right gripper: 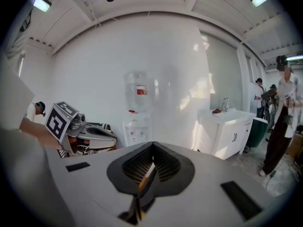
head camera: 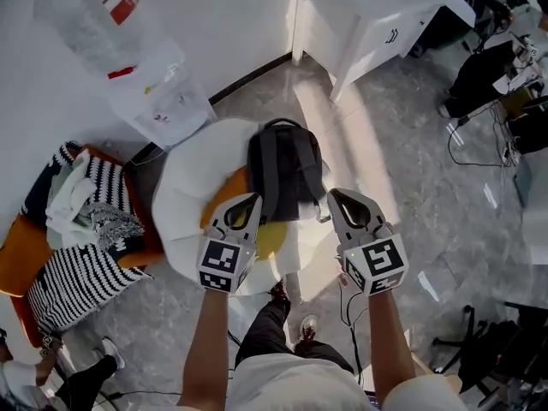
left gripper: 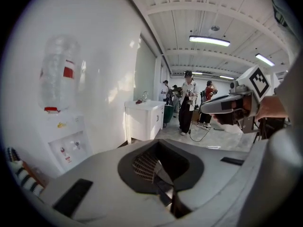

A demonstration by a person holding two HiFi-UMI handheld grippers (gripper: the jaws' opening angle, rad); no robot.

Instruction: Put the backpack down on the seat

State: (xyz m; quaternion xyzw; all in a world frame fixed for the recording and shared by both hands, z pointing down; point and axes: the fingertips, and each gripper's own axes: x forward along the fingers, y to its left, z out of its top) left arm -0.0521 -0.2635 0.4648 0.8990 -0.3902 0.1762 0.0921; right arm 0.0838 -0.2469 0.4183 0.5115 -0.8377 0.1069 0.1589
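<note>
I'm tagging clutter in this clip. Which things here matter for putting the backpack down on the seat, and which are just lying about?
Part of the job: backpack; white seat; left gripper; right gripper.
Lying about: water dispenser; striped clothes; white cabinet.

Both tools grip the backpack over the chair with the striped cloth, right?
No: the left tool and right tool grip the backpack over the white seat; the chair with the striped cloth stands to its left, as the head view shows.
</note>
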